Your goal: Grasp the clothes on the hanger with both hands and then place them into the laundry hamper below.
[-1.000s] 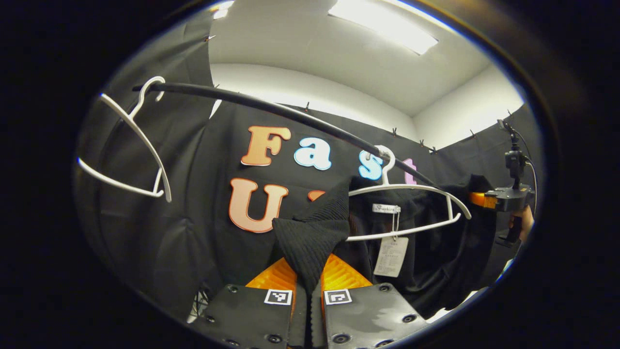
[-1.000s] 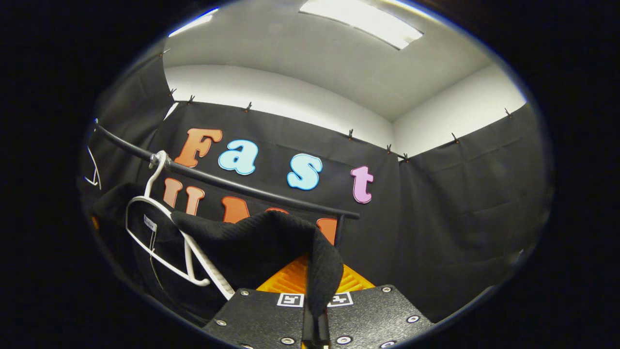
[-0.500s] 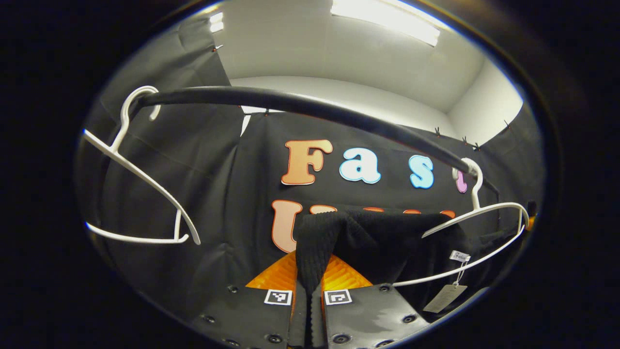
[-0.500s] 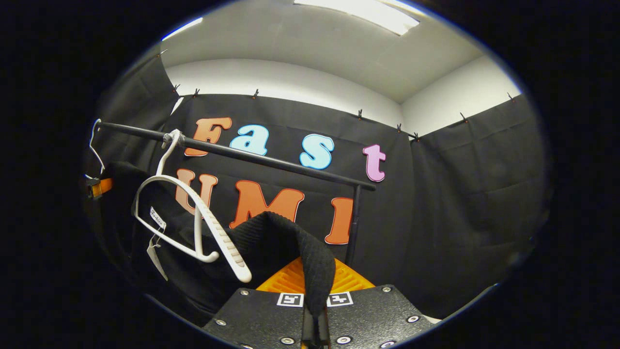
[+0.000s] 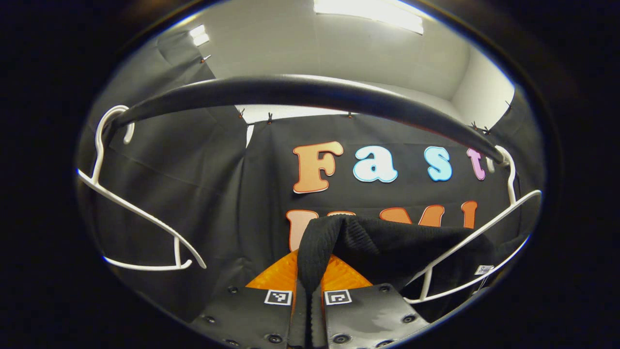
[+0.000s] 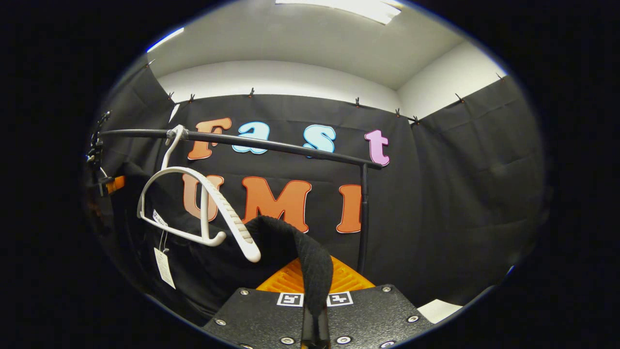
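In the left gripper view the left gripper (image 5: 310,295) has its jaws pinching a fold of the black garment (image 5: 387,242). In the right gripper view the right gripper (image 6: 315,310) pinches another fold. Beyond, the garment's paper tag (image 6: 163,267) hangs, its print too small to read, below the white hanger (image 6: 203,213) on the black rail (image 6: 271,144).

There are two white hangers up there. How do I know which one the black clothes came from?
Find the black rail running across the booth. Two white hangers hook over it. One hanger hangs alone at the far end; the other hanger is beside the black clothes that both grippers pinch, and a paper tag dangles under it.
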